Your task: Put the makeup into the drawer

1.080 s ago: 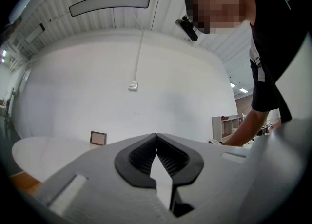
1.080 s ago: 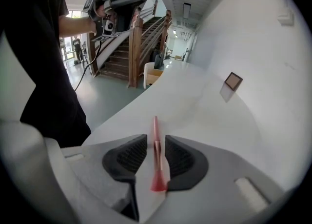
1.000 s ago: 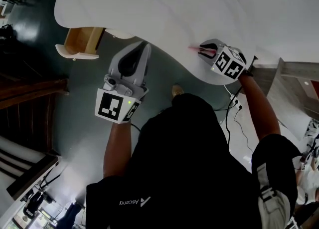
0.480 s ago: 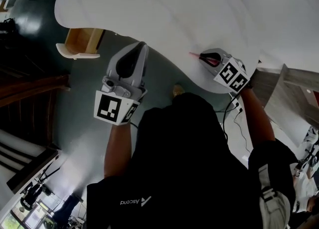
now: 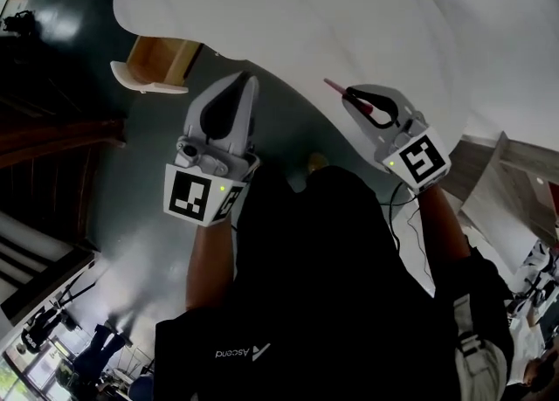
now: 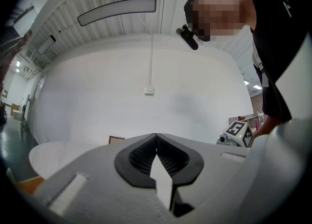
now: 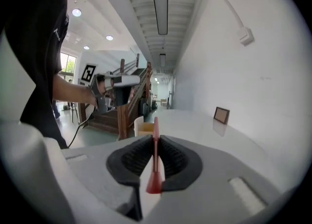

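right gripper [image 5: 349, 93] [image 7: 155, 139]: black ribbed pads pressed together on a slim pink-red makeup stick [image 5: 335, 86] [image 7: 155, 169].
makeup stick: upright between the pads in the right gripper view, its thin tip poking out past the jaw tips and its wider end towards the camera; in the head view it is in the air by the curved edge of the table, well apart from the drawer.
left gripper [image 5: 248, 81] [image 6: 157, 137]: jaw tips meeting, nothing between them, held over the dark green floor [image 5: 131, 181].
drawer [image 5: 159, 62] [image 7: 140, 126]: pale wooden box with a white front, pulled open under the table's edge.
table [image 5: 306, 6]: broad white curved top.
picture frame [image 7: 222, 114] [image 6: 116, 140]: small, brown, standing on the table by the white wall.
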A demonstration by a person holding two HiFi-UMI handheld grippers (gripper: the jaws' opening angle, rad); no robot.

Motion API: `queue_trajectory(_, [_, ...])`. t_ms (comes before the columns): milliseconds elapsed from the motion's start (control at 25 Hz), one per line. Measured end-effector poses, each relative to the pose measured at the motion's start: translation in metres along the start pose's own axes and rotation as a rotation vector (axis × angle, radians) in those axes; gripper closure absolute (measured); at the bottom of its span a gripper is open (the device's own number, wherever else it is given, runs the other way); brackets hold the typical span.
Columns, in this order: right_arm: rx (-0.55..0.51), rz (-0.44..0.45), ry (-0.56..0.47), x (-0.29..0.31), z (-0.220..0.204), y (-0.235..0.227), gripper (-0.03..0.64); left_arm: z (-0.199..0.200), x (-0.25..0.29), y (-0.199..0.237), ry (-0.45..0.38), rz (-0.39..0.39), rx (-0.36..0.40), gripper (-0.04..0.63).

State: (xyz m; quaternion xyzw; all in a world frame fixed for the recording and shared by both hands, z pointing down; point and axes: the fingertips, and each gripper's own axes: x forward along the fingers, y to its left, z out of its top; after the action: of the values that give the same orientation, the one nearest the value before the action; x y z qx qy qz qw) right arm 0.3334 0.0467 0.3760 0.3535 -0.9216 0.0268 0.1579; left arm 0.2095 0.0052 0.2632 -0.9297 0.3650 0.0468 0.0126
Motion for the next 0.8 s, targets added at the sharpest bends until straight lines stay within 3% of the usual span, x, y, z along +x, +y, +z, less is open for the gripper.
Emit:
queue_trajectory(160, [0.010,-0.017,-0.109,0.026,0.058,0.024,0.568,0.011,-0.025,0.027,-0.037,0.002,0.012,0.584])
queue_trajectory(440, [0.023,-0.009,-0.207,0.084,0.137,0.070,0.568,0.030,-0.079,0.085,-0.064,-0.004,0.043,0.584])
queue_trajectory(800, [-0.031,0.063,-0.276,0.203,0.219,0.139,0.568,0.054,-0.163,0.204,-0.105,0.062,0.078,0.584])
